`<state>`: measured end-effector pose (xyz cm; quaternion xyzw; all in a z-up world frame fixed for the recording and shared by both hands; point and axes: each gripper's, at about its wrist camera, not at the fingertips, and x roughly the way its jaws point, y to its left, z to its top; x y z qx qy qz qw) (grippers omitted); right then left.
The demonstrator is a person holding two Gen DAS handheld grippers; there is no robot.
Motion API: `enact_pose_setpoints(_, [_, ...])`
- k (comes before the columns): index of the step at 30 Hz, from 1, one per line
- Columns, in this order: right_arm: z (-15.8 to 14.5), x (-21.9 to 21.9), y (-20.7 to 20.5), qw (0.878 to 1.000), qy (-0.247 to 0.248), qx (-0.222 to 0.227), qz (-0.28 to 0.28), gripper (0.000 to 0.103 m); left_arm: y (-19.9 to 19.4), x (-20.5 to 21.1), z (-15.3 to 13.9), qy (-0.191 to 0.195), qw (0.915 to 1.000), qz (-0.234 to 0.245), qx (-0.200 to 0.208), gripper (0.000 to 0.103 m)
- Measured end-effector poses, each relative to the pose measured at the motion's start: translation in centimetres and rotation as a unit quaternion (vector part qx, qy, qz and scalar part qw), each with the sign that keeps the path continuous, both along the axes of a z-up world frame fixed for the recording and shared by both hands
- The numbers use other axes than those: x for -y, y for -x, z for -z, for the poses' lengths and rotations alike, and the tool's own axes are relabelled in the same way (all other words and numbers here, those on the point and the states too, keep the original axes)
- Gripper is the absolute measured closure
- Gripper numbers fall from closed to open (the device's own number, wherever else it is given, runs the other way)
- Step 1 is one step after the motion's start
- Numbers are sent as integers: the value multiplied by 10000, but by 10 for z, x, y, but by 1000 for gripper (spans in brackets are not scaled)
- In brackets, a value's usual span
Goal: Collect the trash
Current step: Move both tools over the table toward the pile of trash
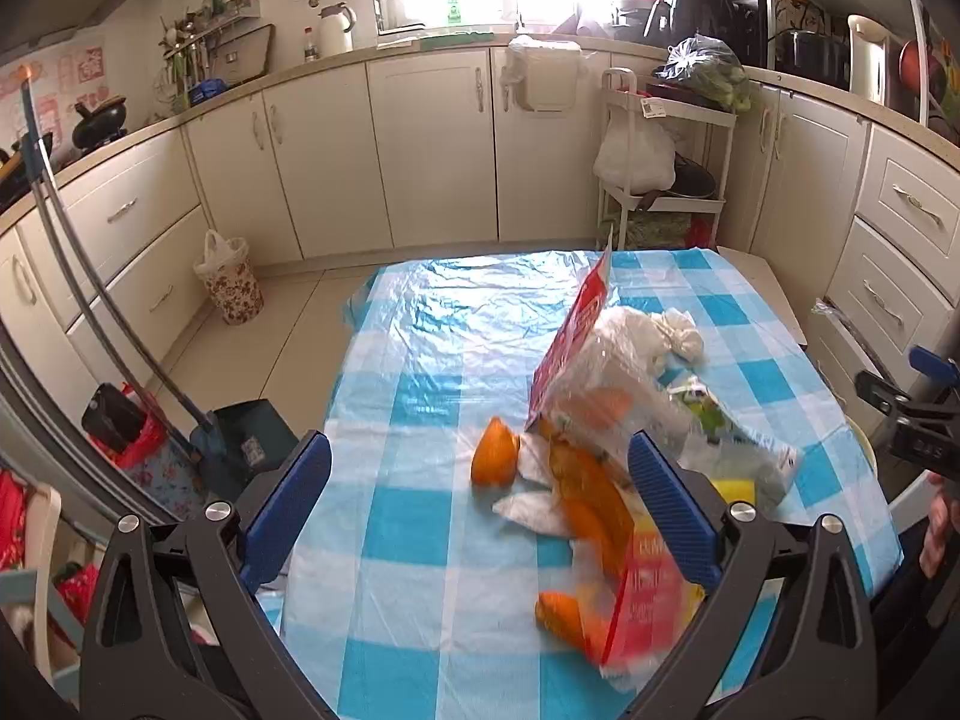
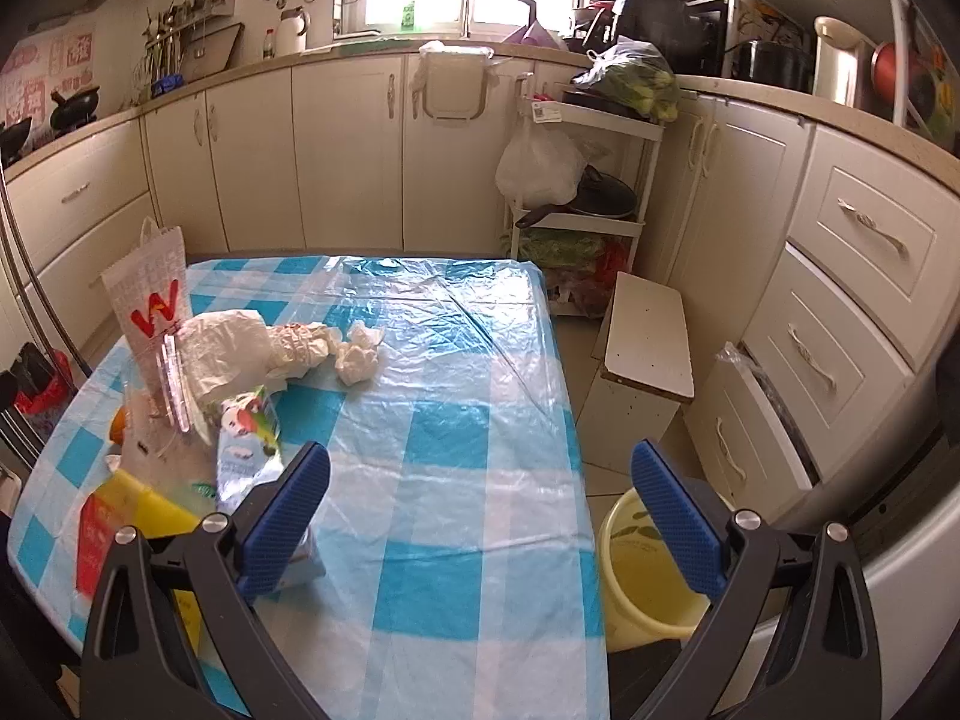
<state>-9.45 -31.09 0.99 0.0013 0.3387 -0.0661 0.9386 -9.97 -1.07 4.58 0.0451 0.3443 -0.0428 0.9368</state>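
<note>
Trash lies heaped on one side of the table under its blue-and-white checked plastic cloth (image 2: 456, 396): orange peel pieces (image 1: 495, 459), a red-and-clear plastic snack bag (image 1: 576, 324) standing on edge, crumpled white tissue wads (image 2: 358, 354), a small printed drink carton (image 2: 246, 420) and a flat red-and-yellow wrapper (image 1: 651, 594) near the table's front edge. The pile sits to the right in the left wrist view and to the left in the right wrist view, so it lies between the two hands.

Left gripper (image 1: 480, 510): jaws spread to full width, nothing between the blue pads. It points down over the cloth with the peel and wrapper close to its right finger; judged to be lined up for a first pick.

Right gripper (image 2: 480, 510): jaws likewise fully spread, nothing held. It hangs over bare cloth near the table's right edge, its left finger overlapping the edge of the pile in view; contact cannot be told.

Pale yellow plastic bucket (image 2: 642, 576) stands on the floor just beside the table corner, partly behind the right finger. Judged the likely receptacle, set there within easy reach. A floral waste basket lined with a white bag (image 1: 231, 282) stands well apart by the cabinets.

Task status, judged: not begun; all items on the table.
</note>
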Motion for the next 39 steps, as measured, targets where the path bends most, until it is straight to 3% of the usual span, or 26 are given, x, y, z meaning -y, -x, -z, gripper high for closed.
enact_pose_setpoints(3, [-6,0,24,9989,-399,231,6,6,13,-7,4,16,10000,-57,-14,7])
enact_pose_setpoints(7, [-10,-12,42,9988,-184,424,-134,6,27,-13,4,36,9999,-132,60,7])
enact_pose_setpoints(14, [-12,-16,54,9972,-304,649,-211,6,40,-16,6,-11,9998,-149,129,7])
enact_pose_setpoints(39, [-12,-24,52,9978,-141,576,-306,6,43,-10,13,-55,9998,51,172,7])
